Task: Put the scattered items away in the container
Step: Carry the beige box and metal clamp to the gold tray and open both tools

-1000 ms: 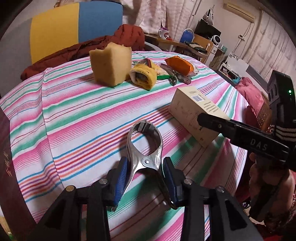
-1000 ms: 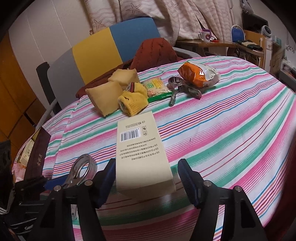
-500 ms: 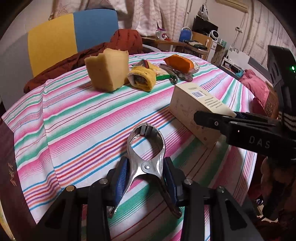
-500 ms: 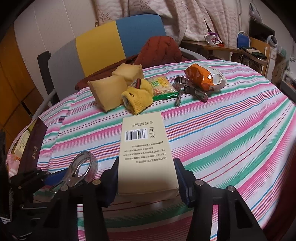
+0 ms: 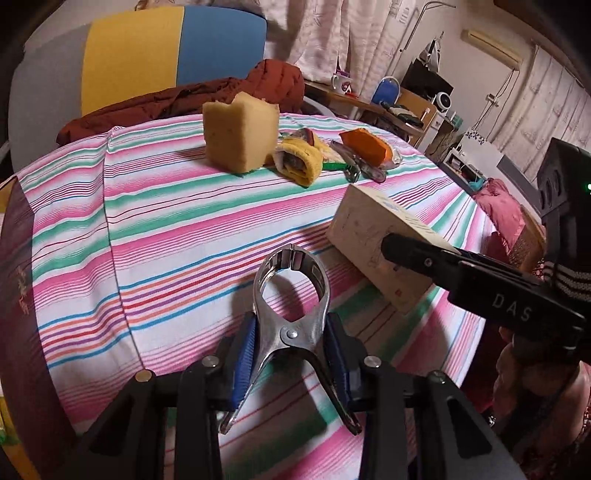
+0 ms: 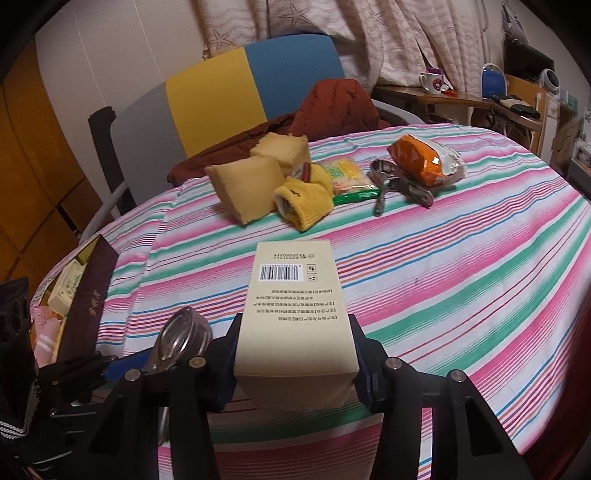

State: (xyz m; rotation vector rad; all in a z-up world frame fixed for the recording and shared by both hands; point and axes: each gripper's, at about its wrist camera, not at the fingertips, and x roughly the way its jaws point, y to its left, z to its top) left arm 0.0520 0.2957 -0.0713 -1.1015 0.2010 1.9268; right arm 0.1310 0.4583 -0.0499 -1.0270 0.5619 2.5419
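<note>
Both grips just closing in: left gripper (image 5: 291,354) pinches the metal clamp (image 5: 291,295), right gripper (image 6: 295,363) squeezes the beige box (image 6: 295,306), both low over the striped table (image 6: 461,266). Sponges (image 6: 247,188), yellow glove (image 6: 303,199), snack packs (image 6: 424,160) and second clamp (image 6: 399,184) remain unsorted at the far side. Container (image 6: 88,295) is cut off at the left edge, contents hard to read.

Dim, lived-in room around my striped round table

I see a chair (image 6: 236,96) with grey, yellow and blue panels behind the table (image 6: 480,258), a rust-red garment (image 6: 332,107) draped on it, starfish-print curtains (image 6: 332,33) beyond, wooden cabinets (image 6: 33,155) at left, and a cluttered desk (image 6: 454,98) bearing a mug (image 6: 430,81) at right.
</note>
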